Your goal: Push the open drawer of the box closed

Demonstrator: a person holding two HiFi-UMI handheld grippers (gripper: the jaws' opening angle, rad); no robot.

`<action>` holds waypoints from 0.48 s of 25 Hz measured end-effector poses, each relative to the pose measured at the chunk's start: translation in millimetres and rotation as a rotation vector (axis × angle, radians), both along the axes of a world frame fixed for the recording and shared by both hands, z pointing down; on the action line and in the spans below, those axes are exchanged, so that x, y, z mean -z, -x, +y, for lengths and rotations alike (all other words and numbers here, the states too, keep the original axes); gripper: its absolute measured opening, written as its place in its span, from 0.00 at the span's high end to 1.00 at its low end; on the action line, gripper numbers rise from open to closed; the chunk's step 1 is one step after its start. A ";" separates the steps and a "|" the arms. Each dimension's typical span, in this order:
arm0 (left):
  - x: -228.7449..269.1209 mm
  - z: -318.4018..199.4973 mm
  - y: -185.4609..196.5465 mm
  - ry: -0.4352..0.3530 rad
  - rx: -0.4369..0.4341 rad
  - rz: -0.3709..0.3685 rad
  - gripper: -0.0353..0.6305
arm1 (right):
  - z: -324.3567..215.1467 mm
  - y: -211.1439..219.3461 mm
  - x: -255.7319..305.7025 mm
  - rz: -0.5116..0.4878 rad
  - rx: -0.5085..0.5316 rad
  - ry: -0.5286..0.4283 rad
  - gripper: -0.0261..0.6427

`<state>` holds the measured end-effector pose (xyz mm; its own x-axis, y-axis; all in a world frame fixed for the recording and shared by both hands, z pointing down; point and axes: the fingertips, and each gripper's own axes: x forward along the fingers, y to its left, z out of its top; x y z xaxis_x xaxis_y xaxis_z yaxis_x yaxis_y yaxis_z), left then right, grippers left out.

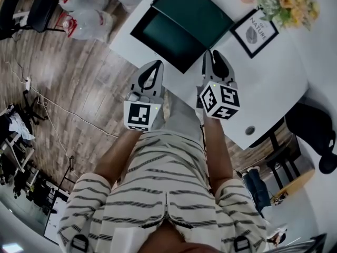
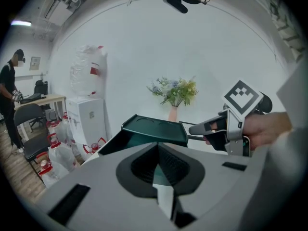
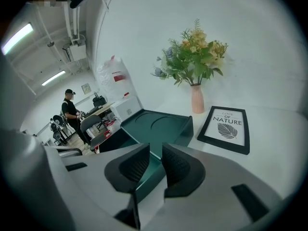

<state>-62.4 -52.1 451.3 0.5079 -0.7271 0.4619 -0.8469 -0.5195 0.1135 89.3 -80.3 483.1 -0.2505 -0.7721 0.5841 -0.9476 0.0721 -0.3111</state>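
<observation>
A dark green box (image 1: 196, 8) lies on the white table (image 1: 274, 83), and its drawer (image 1: 167, 39) stands pulled out toward me. In the head view both grippers hover just short of the drawer's front. My left gripper (image 1: 156, 64) is shut with nothing in it, at the table's near edge. My right gripper (image 1: 217, 55) has a narrow gap between its jaws and holds nothing. In the left gripper view the shut jaws (image 2: 158, 149) point at the box (image 2: 155, 130). In the right gripper view the parted jaws (image 3: 155, 163) sit just above the drawer (image 3: 144, 174).
A framed leaf print (image 1: 255, 31) and a vase of flowers (image 1: 283, 0) stand right of the box. Plastic bags (image 1: 87, 17) and a chair (image 1: 37, 7) are on the wooden floor to the left. A black chair (image 1: 311, 130) is at the right. A person (image 3: 72, 112) stands far off.
</observation>
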 end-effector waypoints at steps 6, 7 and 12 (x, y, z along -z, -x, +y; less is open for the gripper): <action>-3.8 -4.5 2.9 0.006 0.005 -0.008 0.95 | -10.8 -13.1 -17.0 -0.064 -0.052 0.060 0.83; -4.1 -5.5 3.3 0.006 0.006 -0.009 0.95 | -12.6 -14.2 -19.2 -0.075 -0.056 0.068 0.83; -7.8 -7.0 4.1 0.016 0.018 -0.008 0.95 | -18.2 -20.4 -28.2 -0.081 -0.060 0.095 0.81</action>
<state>-66.5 -59.1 459.0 0.4913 -0.7284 0.4775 -0.8569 -0.5026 0.1148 109.7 -98.5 511.2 -0.2548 -0.7293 0.6350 -0.9209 -0.0173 -0.3894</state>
